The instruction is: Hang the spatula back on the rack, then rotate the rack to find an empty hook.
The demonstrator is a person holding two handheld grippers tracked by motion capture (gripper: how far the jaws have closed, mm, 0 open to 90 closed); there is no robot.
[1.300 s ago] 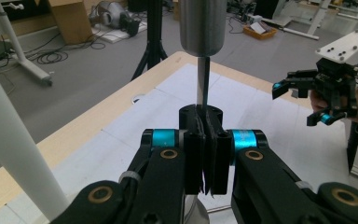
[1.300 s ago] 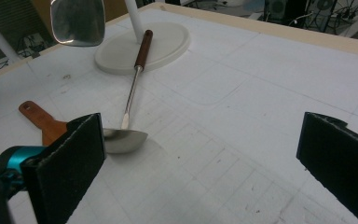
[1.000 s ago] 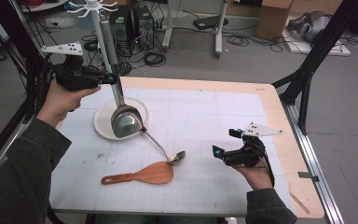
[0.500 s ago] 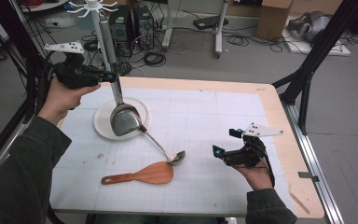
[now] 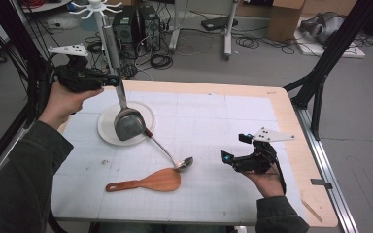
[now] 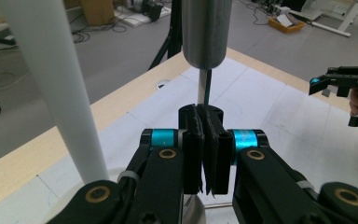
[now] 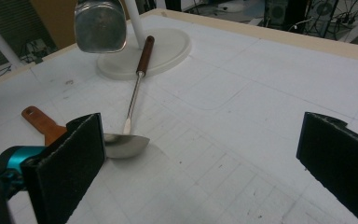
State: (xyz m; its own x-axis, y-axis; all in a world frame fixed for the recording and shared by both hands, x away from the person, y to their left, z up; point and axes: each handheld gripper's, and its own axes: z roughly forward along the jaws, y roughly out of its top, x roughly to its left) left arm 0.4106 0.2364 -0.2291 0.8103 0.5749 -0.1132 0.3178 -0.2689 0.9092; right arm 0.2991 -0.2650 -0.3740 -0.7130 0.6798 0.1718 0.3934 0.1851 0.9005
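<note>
My left gripper [image 5: 112,80] [image 6: 207,140] is shut on the thin shank of a steel spatula [image 5: 127,124]. It holds the spatula upright beside the pole of a white utensil rack [image 5: 97,7]. The spatula's round steel handle [image 6: 207,32] rises above the jaws. Its flat head [image 7: 98,23] hangs just over the rack's round white base [image 5: 108,136]. I cannot tell whether the handle's top touches a hook. My right gripper [image 5: 235,150] [image 7: 205,154] is held open at the right of the table, with nothing between its jaws.
A ladle [image 5: 167,150] [image 7: 135,98] lies mid-table with its brown handle end on the rack's base. A wooden rice paddle [image 5: 150,182] [image 7: 39,121] lies in front of the ladle's bowl. The rack's pole [image 6: 51,84] stands close to my left gripper.
My left gripper has shifted slightly to the right with the spatula. The right gripper has stayed where it was.
</note>
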